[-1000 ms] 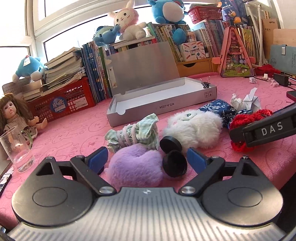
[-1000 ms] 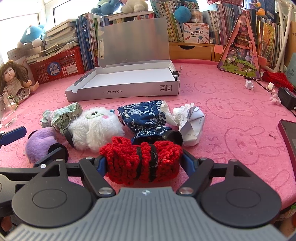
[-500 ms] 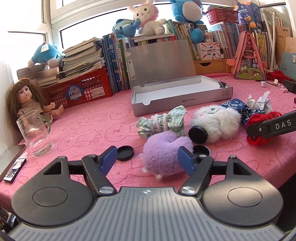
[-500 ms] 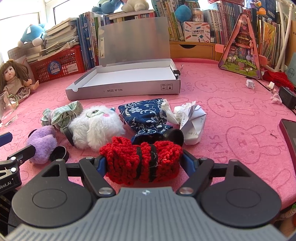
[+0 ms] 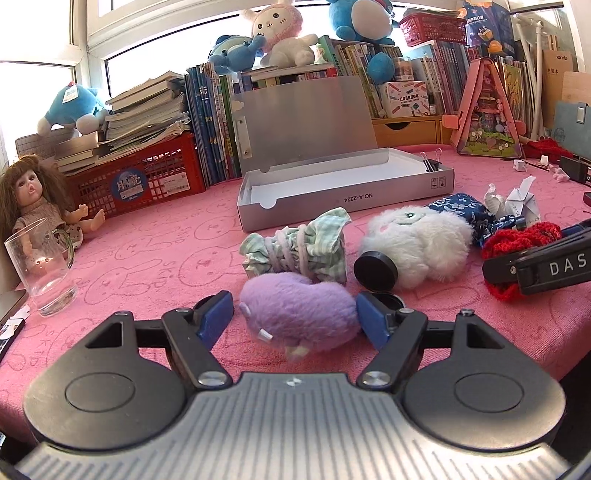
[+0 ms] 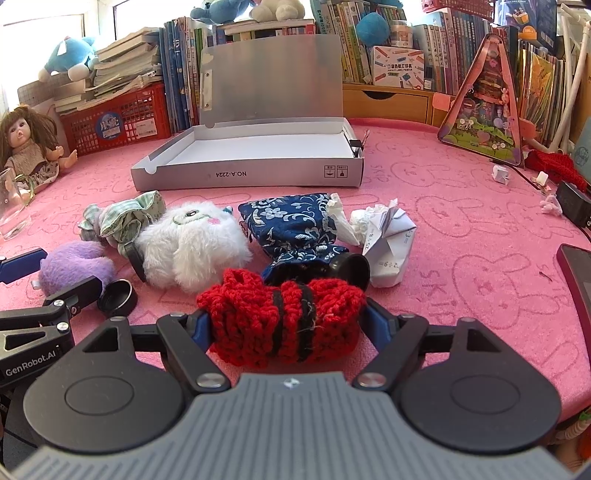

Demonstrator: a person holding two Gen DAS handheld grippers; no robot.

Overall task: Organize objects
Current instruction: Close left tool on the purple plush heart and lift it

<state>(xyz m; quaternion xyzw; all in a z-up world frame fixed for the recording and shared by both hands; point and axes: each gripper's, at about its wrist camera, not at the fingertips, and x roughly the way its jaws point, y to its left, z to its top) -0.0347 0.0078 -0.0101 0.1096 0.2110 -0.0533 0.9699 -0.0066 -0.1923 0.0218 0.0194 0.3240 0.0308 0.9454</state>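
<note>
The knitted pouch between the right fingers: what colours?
Red with black bands, clearest in the right wrist view.

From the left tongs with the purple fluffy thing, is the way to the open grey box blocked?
Yes, partly. The green checked bundle lies directly between the purple fluffy pouch and the grey box; the white fluffy pouch sits to its right. Nothing visible lies beyond them.

A doll [image 5: 31,206] is being propped at the far left of the pink tablecloth [image 5: 147,254], just behind a glass mug [image 5: 40,266]. Stacked books [image 5: 144,110] are being carried on a red crate [image 5: 144,181]. Upright books [image 5: 210,122] are being topped by plush toys [image 5: 280,33]. A pink triangular toy house [image 6: 484,103] is being stood at the right, near a wooden drawer [image 6: 388,101].
</note>
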